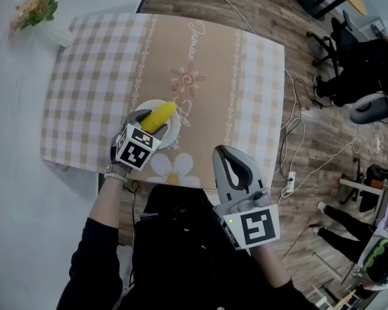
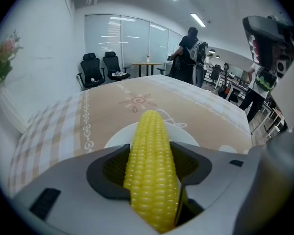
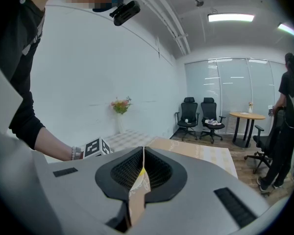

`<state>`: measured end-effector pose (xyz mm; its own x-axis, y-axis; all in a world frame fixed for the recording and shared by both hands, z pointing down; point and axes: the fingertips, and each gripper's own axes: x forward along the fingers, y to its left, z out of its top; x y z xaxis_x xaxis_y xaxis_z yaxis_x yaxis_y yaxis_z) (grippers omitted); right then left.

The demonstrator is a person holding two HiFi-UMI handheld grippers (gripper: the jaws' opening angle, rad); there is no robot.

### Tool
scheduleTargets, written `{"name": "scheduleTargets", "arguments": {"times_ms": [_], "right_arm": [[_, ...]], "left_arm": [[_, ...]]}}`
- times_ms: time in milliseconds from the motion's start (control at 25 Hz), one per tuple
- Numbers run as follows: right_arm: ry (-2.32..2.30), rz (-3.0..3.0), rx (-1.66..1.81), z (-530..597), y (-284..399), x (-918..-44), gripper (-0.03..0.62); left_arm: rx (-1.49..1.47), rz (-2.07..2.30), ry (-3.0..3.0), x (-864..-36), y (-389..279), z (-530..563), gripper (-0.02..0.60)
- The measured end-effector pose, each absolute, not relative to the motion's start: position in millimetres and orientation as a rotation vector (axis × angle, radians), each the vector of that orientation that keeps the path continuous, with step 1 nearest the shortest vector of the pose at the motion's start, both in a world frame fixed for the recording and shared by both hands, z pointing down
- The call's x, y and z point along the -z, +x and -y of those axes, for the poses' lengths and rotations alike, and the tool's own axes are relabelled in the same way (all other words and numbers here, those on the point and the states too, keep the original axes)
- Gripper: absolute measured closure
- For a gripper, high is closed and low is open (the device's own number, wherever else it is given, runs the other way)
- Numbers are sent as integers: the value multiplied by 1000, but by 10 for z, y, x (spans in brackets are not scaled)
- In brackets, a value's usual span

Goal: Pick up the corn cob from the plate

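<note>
Table (image 1: 200, 57): covered by a checked and beige cloth with a sun motif. Your dark-sleeved torso (image 1: 174, 237) hides the middle of its near edge, and the cloth's far left corner runs out towards the frame edge.

Right gripper (image 1: 225, 152): you hold it off the table's near right corner, well apart from the plate. In the right gripper view (image 3: 143, 153) its jaws are clenched together with only a thin slit between the pads and nothing in it. Its marker cube (image 1: 258, 228) covers most of your hand.

Left gripper (image 1: 150, 123): it reaches onto the plate from the near side, and its marker cube (image 1: 137, 148) hides your hand, leaving the wrist showing. In the left gripper view (image 2: 149, 155) the jaws stand wide and grasp the corn cob, a pad meeting each flank.

Plate (image 1: 176, 133): white, near the table's front edge. Its near half is covered by the gripper and cob, so only an arc of rim shows (image 2: 117, 136).

Corn cob (image 1: 160, 117): yellow, over the plate, its tip pointing away from you (image 2: 151, 126). Its near end is buried between the jaws. No view shows whether its underside touches the plate.

Flower vase (image 1: 35, 8): at the far left corner, partly cut off by the frame.
</note>
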<state>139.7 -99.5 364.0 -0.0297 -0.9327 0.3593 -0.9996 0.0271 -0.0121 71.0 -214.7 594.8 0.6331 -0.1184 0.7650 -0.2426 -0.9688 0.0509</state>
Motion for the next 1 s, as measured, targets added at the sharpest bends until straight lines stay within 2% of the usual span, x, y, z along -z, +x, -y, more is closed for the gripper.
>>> {"name": "scheduleTargets", "arguments": {"times_ms": [1000], "right_arm": [[1988,2057,-334,876,1238,-3543,549]], "left_arm": [[-1100,450,2705,-5620,616,2033,322]]}}
